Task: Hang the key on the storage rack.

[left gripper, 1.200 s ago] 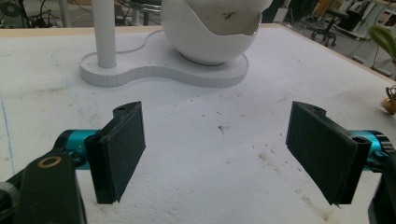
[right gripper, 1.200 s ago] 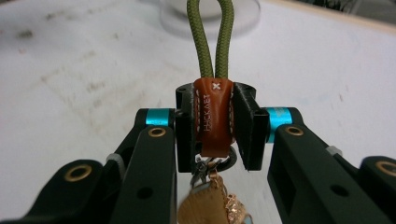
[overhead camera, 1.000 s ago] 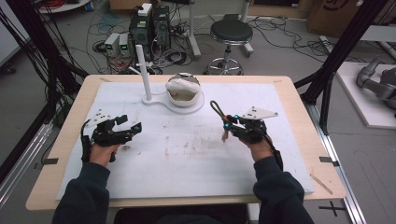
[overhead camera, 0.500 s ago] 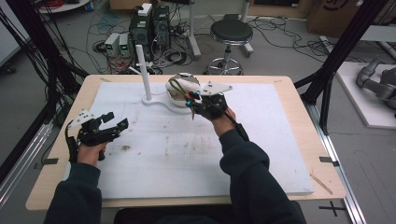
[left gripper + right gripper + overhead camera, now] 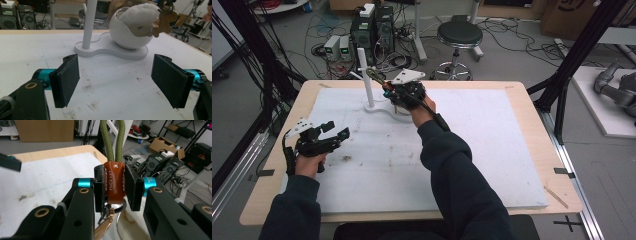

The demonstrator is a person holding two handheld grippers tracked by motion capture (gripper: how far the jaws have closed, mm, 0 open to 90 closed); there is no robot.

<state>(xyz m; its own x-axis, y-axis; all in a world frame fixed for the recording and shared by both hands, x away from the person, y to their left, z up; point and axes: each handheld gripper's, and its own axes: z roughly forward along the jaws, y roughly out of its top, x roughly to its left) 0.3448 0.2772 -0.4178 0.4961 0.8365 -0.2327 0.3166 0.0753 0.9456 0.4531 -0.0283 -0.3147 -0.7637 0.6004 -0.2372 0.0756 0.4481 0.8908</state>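
Observation:
My right gripper (image 5: 115,186) is shut on the brown leather tab (image 5: 115,183) of a keychain. Its olive cord loop (image 5: 112,140) stands up from the pads, and a metal ring (image 5: 117,207) hangs below. In the high view the right gripper (image 5: 392,92) hovers over the white stand's bowl, with the cord loop (image 5: 374,76) close to the white post (image 5: 364,75). The left gripper view looks at the bowl (image 5: 130,32), the post (image 5: 88,25) and a brown charm (image 5: 163,21) dangling at the bowl's rim. My left gripper (image 5: 338,129) (image 5: 117,82) is open and holds nothing, low over the mat's left side.
The stand's flat white base (image 5: 379,107) rests at the back centre of the white mat (image 5: 492,150), which covers the wooden table (image 5: 537,100). Small dark stains (image 5: 346,158) mark the mat. Beyond the far edge are computer cases, cables and a stool (image 5: 459,35).
My right hand has carried the keychain from the table's right side leftward and up, to just over the stand's bowl beside the post. The left gripper has stayed about where it was, still open.

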